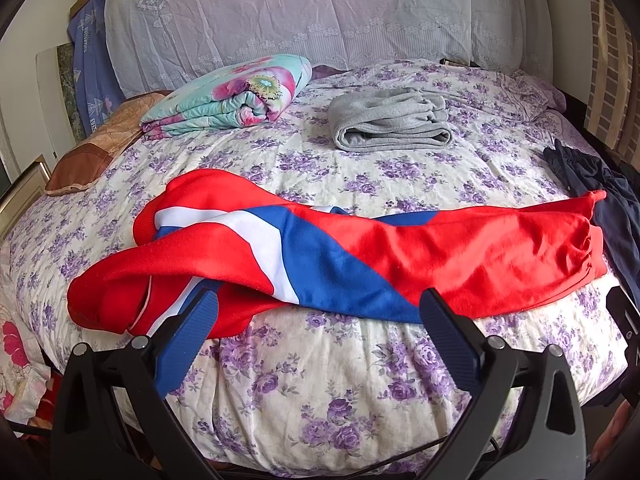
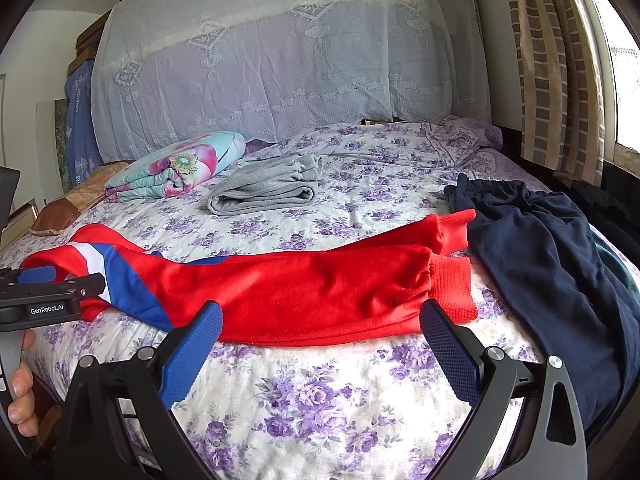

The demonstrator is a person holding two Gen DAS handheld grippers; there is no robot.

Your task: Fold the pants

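Note:
Red pants (image 1: pixel 460 256) with blue and white stripes lie stretched sideways across the near part of the bed, legs laid together, waist at the left and cuffs at the right. They also show in the right wrist view (image 2: pixel 320 292). My left gripper (image 1: pixel 320 304) is open, at the near edge of the pants by the waist end. Its left finger (image 1: pixel 188 332) touches the red cloth. My right gripper (image 2: pixel 320 320) is open at the near edge of the legs, close to the cuffs (image 2: pixel 452 280). The left gripper's body also shows in the right wrist view (image 2: pixel 44 300).
Folded grey pants (image 1: pixel 392 124) lie further back on the floral bedsheet (image 1: pixel 320 380). A folded floral quilt (image 1: pixel 236 96) and a brown pillow (image 1: pixel 100 148) lie at the back left. Dark navy pants (image 2: pixel 552 264) lie crumpled at the right, next to the cuffs. A lace-covered headboard (image 2: pixel 280 60) stands behind.

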